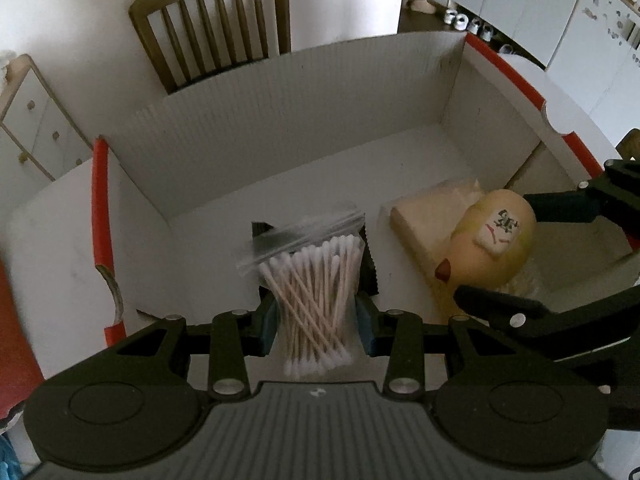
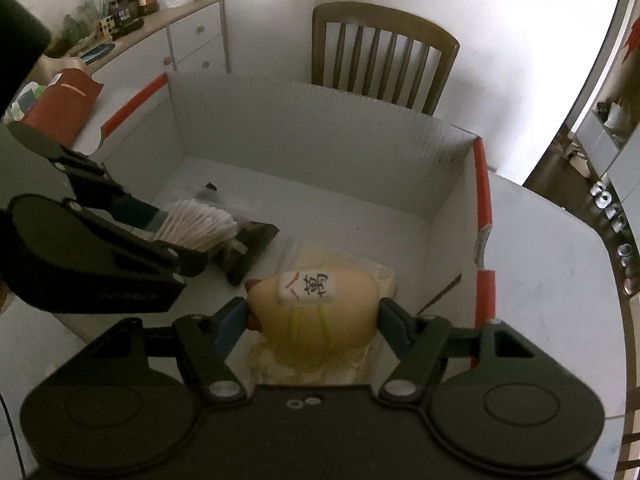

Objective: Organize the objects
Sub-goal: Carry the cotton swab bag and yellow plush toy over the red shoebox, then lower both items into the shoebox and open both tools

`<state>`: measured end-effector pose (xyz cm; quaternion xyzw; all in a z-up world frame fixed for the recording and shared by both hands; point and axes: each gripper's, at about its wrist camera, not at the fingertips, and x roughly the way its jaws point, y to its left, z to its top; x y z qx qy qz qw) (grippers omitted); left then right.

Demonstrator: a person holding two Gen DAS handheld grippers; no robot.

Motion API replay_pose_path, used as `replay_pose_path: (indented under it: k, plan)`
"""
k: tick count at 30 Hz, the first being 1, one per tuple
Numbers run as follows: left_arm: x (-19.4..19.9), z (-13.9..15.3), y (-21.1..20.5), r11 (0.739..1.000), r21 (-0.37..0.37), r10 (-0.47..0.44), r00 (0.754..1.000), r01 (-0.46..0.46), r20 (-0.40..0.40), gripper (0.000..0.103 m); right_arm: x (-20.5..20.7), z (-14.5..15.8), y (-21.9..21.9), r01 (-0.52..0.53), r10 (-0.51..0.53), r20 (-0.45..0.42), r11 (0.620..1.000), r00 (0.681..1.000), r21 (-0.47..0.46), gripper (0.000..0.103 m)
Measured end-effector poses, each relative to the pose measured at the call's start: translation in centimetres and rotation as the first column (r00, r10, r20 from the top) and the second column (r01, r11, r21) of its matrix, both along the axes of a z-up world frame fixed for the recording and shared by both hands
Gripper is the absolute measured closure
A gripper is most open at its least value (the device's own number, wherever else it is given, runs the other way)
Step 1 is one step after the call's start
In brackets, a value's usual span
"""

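Note:
My left gripper (image 1: 316,314) is shut on a clear bag of cotton swabs (image 1: 316,268) and holds it upright over the floor of a white cardboard box with red edges (image 1: 280,128). In the right wrist view the swabs (image 2: 196,222) stick out of the left gripper (image 2: 160,220) at the left. My right gripper (image 2: 312,314) is shut on a pale yellow egg-shaped toy with a mahjong tile on it (image 2: 320,300), low in the box (image 2: 320,132). Under the toy (image 1: 492,240) lies a pale packet (image 1: 428,212). The right gripper (image 1: 532,256) reaches in from the right.
A black packet (image 2: 252,248) lies on the box floor beneath the swabs. A wooden chair (image 2: 384,60) stands behind the box. A white cabinet (image 2: 192,40) carrying bottles and a red paper bag (image 2: 60,108) are at the back left. The white table (image 2: 540,260) continues to the right.

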<state>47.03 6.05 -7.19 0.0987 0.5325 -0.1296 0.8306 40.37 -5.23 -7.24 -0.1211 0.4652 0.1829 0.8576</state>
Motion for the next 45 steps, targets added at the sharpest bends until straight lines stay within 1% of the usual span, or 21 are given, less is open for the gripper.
replay_pose_path:
  k: [5,7,8,9,11,14,19,24,31,37,45]
  plan:
    - [0.3,-0.9,0.4,1.000,-0.001,0.003,1.000,-0.003,-0.024,0.064,0.0,0.0,-0.2,0.006,-0.006,0.003,1.000,1.000,0.006,0.030]
    - [0.2,-1.0,0.6,1.000,-0.007,0.008,1.000,-0.008,-0.019,0.061,-0.1,0.0,-0.3,0.008,-0.008,0.008,1.000,1.000,0.008,0.030]
    - [0.1,-1.0,0.7,1.000,-0.009,0.010,1.000,-0.010,-0.012,0.056,-0.1,0.1,-0.4,0.009,-0.009,0.009,1.000,1.000,0.010,0.030]
    - [0.0,-1.0,0.7,1.000,-0.010,0.011,1.000,-0.011,-0.004,0.047,-0.1,0.1,-0.5,0.010,-0.010,0.009,1.000,1.000,0.012,0.030]
    - [-0.1,-1.1,0.8,1.000,-0.024,0.006,1.000,-0.006,0.006,0.044,-0.2,0.2,-0.6,0.013,-0.013,0.013,1.000,1.000,0.013,0.029]
    - [-0.4,-1.1,0.9,1.000,-0.024,0.005,1.000,-0.005,0.021,0.042,-0.5,0.5,-0.8,0.011,-0.011,0.024,1.000,1.000,0.013,0.027]
    - [-1.0,-1.0,0.7,1.000,-0.026,0.006,0.999,-0.005,0.038,0.041,-1.4,1.4,-1.2,-0.004,0.004,0.048,1.000,0.999,0.010,0.024]
    - [-1.7,0.3,0.5,1.000,-0.028,0.005,0.998,-0.004,0.061,0.041,-2.4,2.6,-1.7,-0.011,0.010,0.069,1.000,0.998,0.022,0.023]
    - [-3.8,3.2,0.6,0.999,-0.033,0.007,0.994,-0.003,0.109,0.041,-4.0,4.9,-2.6,-0.013,0.008,0.110,0.999,0.994,0.046,0.023]
    - [-6.0,5.7,0.2,0.998,-0.055,0.009,0.989,-0.001,0.149,0.041,-5.6,6.8,-3.7,-0.013,0.003,0.142,0.998,0.990,0.067,0.023]
    - [-9.6,8.2,-0.2,0.996,-0.089,0.023,0.981,-0.006,0.192,0.041,-8.2,8.9,-5.3,-0.030,0.012,0.179,0.995,0.984,0.097,0.023]
